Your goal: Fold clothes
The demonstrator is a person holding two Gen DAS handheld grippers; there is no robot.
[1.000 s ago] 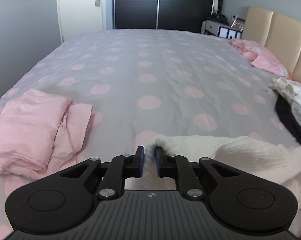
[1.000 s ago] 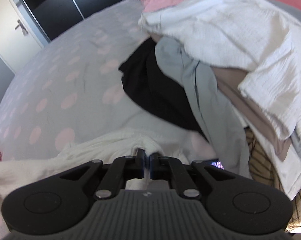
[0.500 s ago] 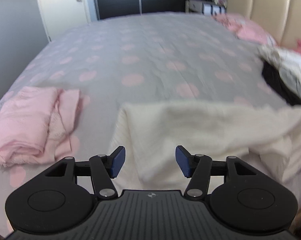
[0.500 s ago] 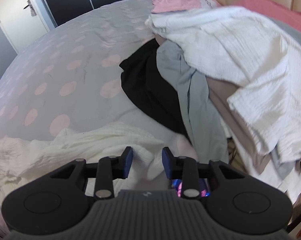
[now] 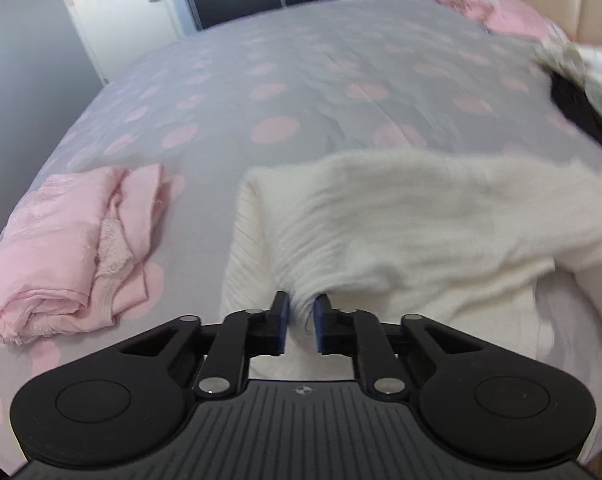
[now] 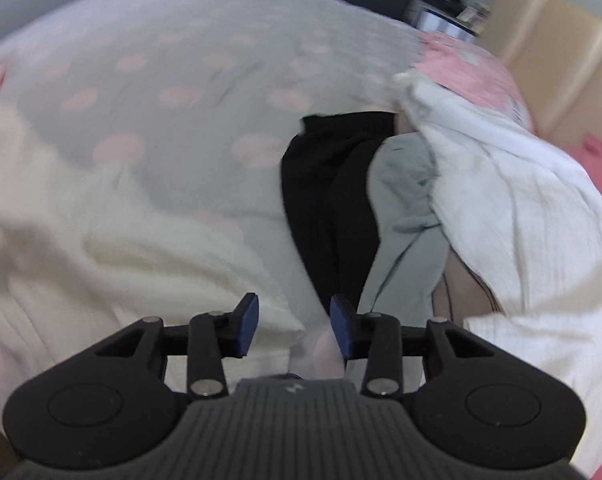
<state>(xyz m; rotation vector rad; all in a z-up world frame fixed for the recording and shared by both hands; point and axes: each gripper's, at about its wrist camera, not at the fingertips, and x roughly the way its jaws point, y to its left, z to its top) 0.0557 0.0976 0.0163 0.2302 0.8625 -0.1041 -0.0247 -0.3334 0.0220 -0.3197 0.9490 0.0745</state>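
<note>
A cream ribbed knit garment (image 5: 381,232) lies spread across the near part of the bed, and its near side is bunched. My left gripper (image 5: 300,316) is shut on a fold at the garment's near edge, with cream fabric pinched between the blue pads. In the right wrist view the same garment (image 6: 121,260) fills the lower left, blurred. My right gripper (image 6: 294,320) is open and low over the garment's right-hand edge, with nothing gripped between its fingers.
A folded pink garment (image 5: 61,248) sits at the bed's left edge. A pile of unfolded clothes lies to the right: black (image 6: 325,184), grey (image 6: 405,216) and white (image 6: 521,220). Pink pillows (image 6: 461,72) and a beige headboard (image 6: 549,60) are beyond. The grey dotted bedspread (image 5: 301,80) stretches ahead.
Both grippers let go of the cream garment, which dropped spread on the bed. The left one then closed on its near edge. The right one opened wider and swung left.
</note>
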